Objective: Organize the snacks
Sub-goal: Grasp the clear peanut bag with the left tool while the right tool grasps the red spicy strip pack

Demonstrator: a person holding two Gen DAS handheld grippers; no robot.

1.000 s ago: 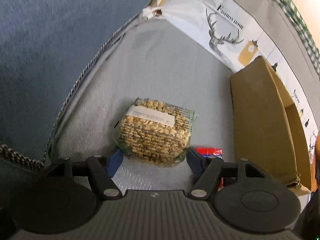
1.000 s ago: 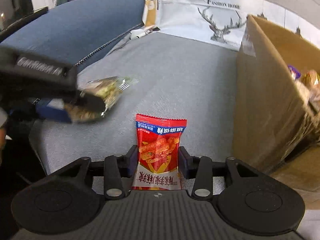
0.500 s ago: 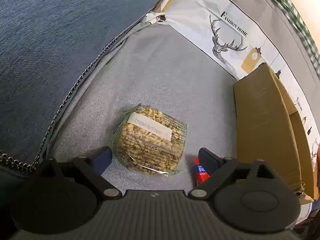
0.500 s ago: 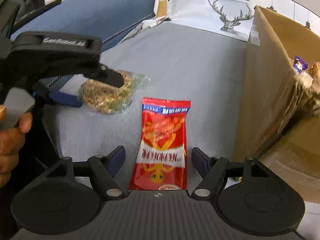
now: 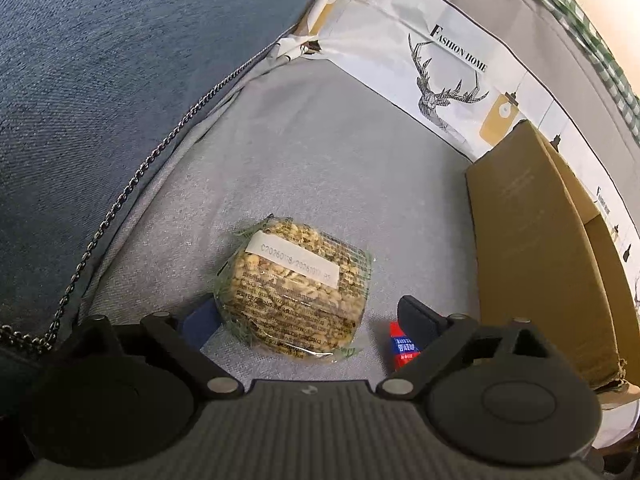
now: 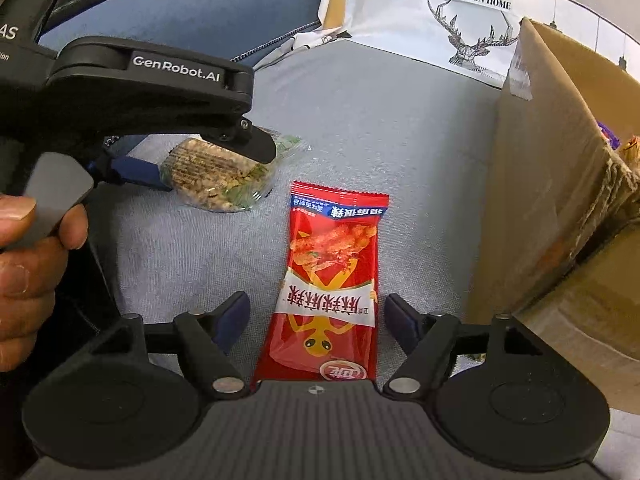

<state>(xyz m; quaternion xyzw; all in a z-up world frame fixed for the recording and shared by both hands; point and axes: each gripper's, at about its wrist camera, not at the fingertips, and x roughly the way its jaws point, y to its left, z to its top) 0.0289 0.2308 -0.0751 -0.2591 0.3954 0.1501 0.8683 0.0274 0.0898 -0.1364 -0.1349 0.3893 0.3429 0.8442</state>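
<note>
We have both snacks lying loose on the grey cushion (image 5: 320,152) beside the cardboard box (image 6: 540,184): left gripper (image 5: 308,318) wide around the nut pack (image 5: 294,290), right gripper (image 6: 316,316), just opened, clear of the red packet (image 6: 332,276), so each rests in its own spot

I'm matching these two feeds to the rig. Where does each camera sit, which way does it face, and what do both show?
Left wrist: on the left gripper, angled down at the round cracker pack on the grey cushion; open jaws show.
Right wrist: on the right gripper, angled down at the red snack packet; open jaws, the left gripper and the left hand show.
Shared: both snacks, cardboard box, deer-print sheet.
</note>
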